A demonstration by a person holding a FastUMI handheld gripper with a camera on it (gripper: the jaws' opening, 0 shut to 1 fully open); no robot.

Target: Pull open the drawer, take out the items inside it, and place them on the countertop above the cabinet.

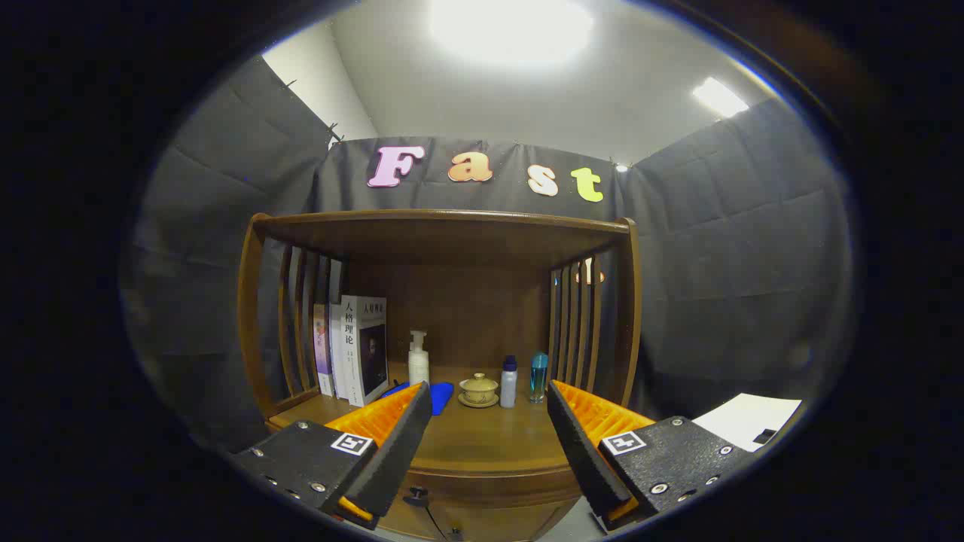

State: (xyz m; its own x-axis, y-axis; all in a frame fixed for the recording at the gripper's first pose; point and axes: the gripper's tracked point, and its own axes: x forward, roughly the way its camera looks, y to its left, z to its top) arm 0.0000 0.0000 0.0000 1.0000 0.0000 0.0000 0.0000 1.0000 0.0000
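Blue cloth on the bench, left of the lidded cup, partly hidden behind a finger of the hand-held gripper, jaws spread wide. Drawer below the bench cut off, only its top strip and knob visible. White paper right of the cabinet cropped.

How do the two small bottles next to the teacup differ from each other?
The white bottle is opaque with a dark blue cap; the blue bottle is see-through and teal all over. The white bottle stands right beside the teacup, the blue bottle farther off, by the side slats. Both stand upright on the countertop, beyond the open gripper.
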